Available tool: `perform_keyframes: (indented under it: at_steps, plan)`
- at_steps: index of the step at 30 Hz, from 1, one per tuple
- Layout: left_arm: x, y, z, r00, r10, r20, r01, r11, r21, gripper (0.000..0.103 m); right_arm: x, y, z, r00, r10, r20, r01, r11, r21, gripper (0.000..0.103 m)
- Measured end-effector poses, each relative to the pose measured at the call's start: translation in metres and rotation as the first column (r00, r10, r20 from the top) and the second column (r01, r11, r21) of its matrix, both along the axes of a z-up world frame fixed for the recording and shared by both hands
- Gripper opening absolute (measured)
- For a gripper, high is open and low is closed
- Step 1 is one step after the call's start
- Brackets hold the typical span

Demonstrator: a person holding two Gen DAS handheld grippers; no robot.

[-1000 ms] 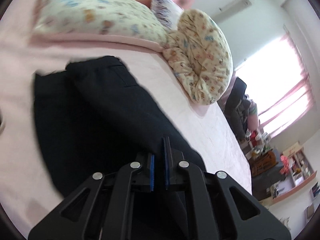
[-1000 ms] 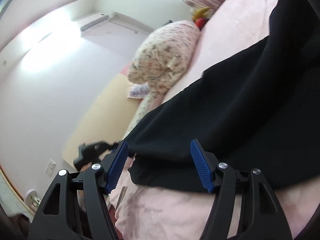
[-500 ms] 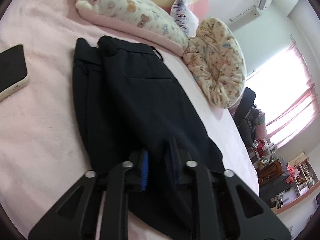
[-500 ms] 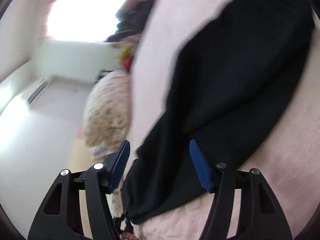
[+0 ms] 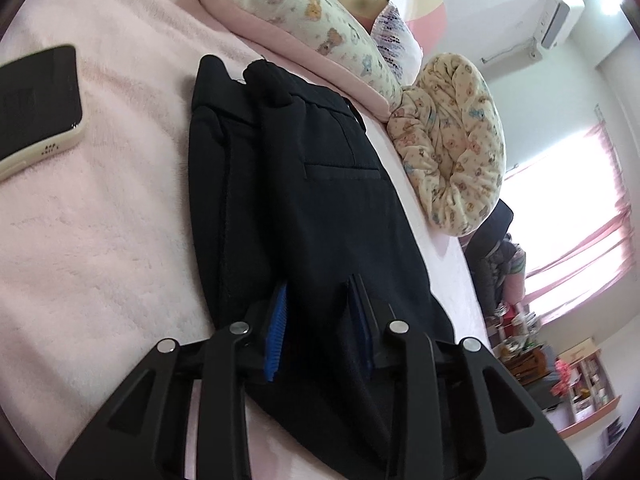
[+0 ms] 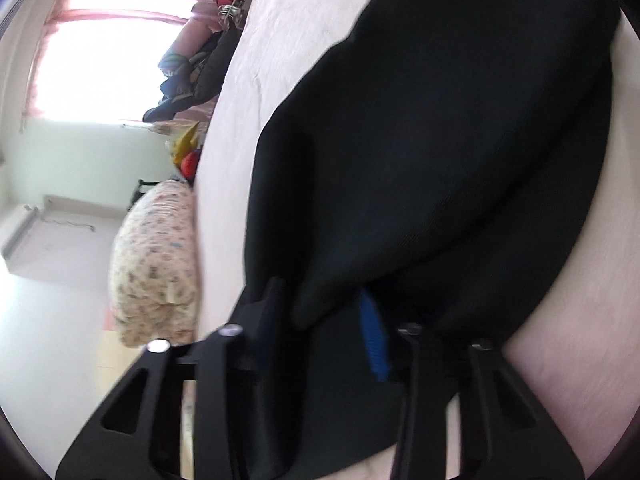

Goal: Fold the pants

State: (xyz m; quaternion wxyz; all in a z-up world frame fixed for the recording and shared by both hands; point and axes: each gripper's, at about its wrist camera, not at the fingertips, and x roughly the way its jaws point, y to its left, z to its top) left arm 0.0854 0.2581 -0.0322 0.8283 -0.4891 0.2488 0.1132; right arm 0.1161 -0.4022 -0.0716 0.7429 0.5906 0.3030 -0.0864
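Black pants (image 5: 320, 184) lie folded lengthwise on the pink bed (image 5: 100, 220), with the waistband at the far end by the pillows. My left gripper (image 5: 319, 282) sits low over the near part of the pants. Its jaws are opening, and fabric lies loose between the blue pads (image 5: 276, 328). In the right wrist view the pants (image 6: 440, 140) fill the middle and right. My right gripper (image 6: 320, 288) is closing around a raised fold of that fabric. One blue pad (image 6: 374, 340) shows beside the fold, and the picture is blurred.
A phone (image 5: 32, 96) in a pale case lies on the bed left of the pants. A bear-print pillow (image 5: 304, 12) and a rolled quilt (image 5: 452, 136) line the head end. The quilt (image 6: 156, 264) and a bright window (image 6: 100, 40) show beyond the bed edge.
The left jaws were shut on the pants and have parted as the gripper sank toward the bed. The right gripper has rolled and swung over the pants, its wide jaws narrowing around a fold.
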Motion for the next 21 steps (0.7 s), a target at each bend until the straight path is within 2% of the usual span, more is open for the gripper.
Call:
perform_keyframes:
  at_steps: [1, 3, 7, 11, 15, 18, 20, 21]
  plan:
    - [0.0, 0.001, 0.0, 1.0, 0.0, 0.008, 0.001, 1.0, -0.012, 0.033, 0.001, -0.001, 0.0, 1.0, 0.001, -0.006, -0.001, 1.0, -0.017, 0.018]
    - [0.003, 0.003, 0.0, 1.0, -0.007, 0.017, 0.008, 1.0, -0.021, 0.036, 0.002, -0.005, -0.001, 1.0, 0.004, -0.001, -0.005, 0.999, -0.033, 0.007]
    - [0.009, 0.005, 0.001, 0.999, -0.019, 0.038, 0.021, 0.999, -0.041, 0.045, -0.003, -0.016, 0.012, 0.999, 0.025, 0.034, -0.021, 0.996, -0.091, 0.005]
    - [0.01, 0.006, 0.001, 0.999, -0.017, 0.045, 0.019, 0.998, -0.053, 0.046, -0.008, -0.03, 0.038, 0.999, 0.018, 0.051, -0.008, 0.982, -0.188, 0.005]
    - [0.01, 0.007, 0.001, 0.999, -0.017, 0.034, 0.018, 0.999, -0.043, 0.035, -0.013, -0.05, 0.069, 0.998, -0.011, 0.067, 0.03, 0.957, -0.29, 0.004]
    - [0.009, 0.01, -0.002, 0.999, -0.016, 0.028, 0.017, 0.998, -0.058, 0.027, -0.027, -0.058, 0.091, 0.993, 0.0, 0.122, 0.042, 0.94, -0.338, 0.004]
    - [0.009, 0.012, -0.004, 1.0, -0.013, 0.027, 0.015, 0.997, -0.07, 0.024, -0.036, -0.057, 0.096, 0.992, -0.005, 0.128, 0.056, 0.919, -0.391, 0.004]
    - [0.009, 0.013, -0.004, 1.0, -0.011, 0.026, 0.013, 0.997, -0.076, 0.024, -0.041, -0.058, 0.09, 0.994, -0.009, 0.111, 0.052, 0.917, -0.395, 0.003]
